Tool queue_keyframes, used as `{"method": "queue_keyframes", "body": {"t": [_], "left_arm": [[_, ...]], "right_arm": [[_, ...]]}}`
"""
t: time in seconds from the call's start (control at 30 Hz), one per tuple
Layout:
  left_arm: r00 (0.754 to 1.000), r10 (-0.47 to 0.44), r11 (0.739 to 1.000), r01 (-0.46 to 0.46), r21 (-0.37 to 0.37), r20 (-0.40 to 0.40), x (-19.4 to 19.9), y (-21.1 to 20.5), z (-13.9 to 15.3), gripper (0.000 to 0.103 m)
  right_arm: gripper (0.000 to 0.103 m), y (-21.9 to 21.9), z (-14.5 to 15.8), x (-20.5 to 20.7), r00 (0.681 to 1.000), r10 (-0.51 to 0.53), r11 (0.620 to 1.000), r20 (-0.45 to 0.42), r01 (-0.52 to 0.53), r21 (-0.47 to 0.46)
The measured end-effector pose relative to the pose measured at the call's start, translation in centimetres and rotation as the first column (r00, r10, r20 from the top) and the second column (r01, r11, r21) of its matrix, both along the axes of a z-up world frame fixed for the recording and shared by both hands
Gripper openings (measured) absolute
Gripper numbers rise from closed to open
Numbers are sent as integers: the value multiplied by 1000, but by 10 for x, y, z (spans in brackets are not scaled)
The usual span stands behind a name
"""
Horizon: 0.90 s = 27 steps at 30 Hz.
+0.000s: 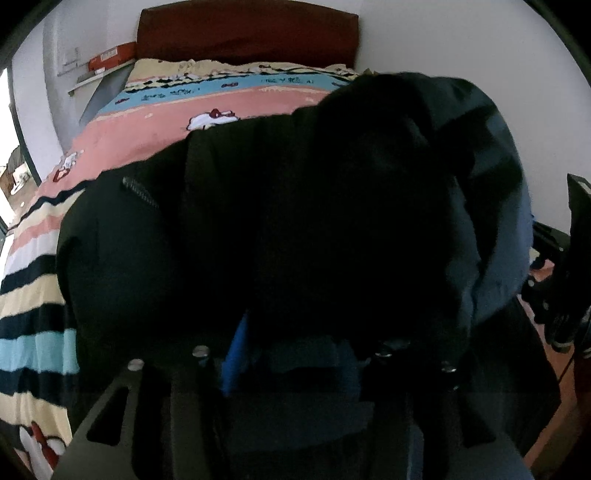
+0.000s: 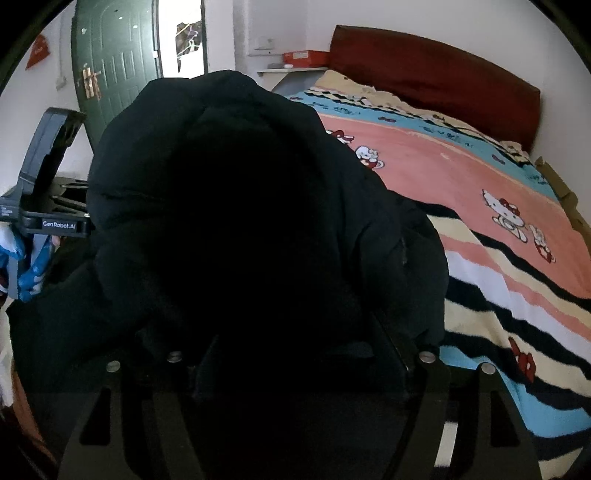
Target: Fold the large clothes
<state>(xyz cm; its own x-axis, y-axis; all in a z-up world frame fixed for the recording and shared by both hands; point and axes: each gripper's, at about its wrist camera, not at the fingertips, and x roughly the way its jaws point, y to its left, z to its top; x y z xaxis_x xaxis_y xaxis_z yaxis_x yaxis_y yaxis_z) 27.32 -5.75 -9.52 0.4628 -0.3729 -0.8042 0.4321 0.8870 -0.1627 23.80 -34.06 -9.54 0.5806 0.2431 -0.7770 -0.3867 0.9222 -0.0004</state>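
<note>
Black padded jacket (image 1: 295, 221), bulky and crumpled, heaped on the near end of a bed, hanging close over both cameras and blotting out most of each view. Blue-grey lining turned outward on the right side of the left wrist view; short stretch of zipper (image 1: 140, 192) showing toward the left. Probably lifted in a bunch off the blanket (image 1: 221, 107) to be spread flat, with no neat fold made yet.

Left gripper (image 1: 295, 354) pushed up into the underside of the jacket, one blue finger pad (image 1: 236, 354) just visible against the cloth. Impossible to tell whether spread or pinching: fingertips lost in dark fabric. Right gripper (image 2: 295, 354) likewise buried under the black mass, fingers too dark to make out, so no telling its state either. Both pointed steeply downward, side by side along the bed's near edge, likely so as to handle the wide garment from two points at once.

Beyond the jacket, striped blanket in pink, cream, black and light blue, printed with a white cartoon cat (image 2: 506, 210) wearing a red bow. Dark red headboard (image 1: 247, 33) against a white wall. Green door (image 2: 114, 62) standing ajar in the right wrist view.

Readable writing: "GenRobot.AI" in white on a label (image 2: 59, 224) on the left gripper's body, seen from the right wrist camera, above a hand (image 2: 33, 273) covered in blue-and-white patterned cloth. Small lettering along the blanket's blue band, too small to read. Red box (image 1: 110, 59) on a wall shelf, print not legible.
</note>
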Motion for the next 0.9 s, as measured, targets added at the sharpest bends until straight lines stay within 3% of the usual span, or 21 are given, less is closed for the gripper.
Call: {"method": "queue_keyframes", "body": {"t": [0.17,0.3,0.47,0.6,0.73,0.9], "left_arm": [[1000,-14,1000,14,-4,-18,-17,15,7,47],[1000,3,1000,-3,-29,6,-20,33,38,47],[994,95,992,-89,-87,58,19,37,85,47],[987,127,987,-115,-111,101,56,17,111,47],[984,143,983,-128,-132,107,83,-3,109,47],[990,112,988,-102,-115,83,84,-22,71,47]], "right_arm": [[73,-6,9,-14,1000,-4,1000,-10,4,8],[73,-15,32,-21,1000,-26,1000,8,26,2],[73,-16,81,2,990,-102,995,94,102,5],[76,-1,105,35,974,-165,986,155,165,11],[76,21,103,66,961,-206,977,186,212,-9],[76,37,75,84,967,-207,978,152,209,1]]}}
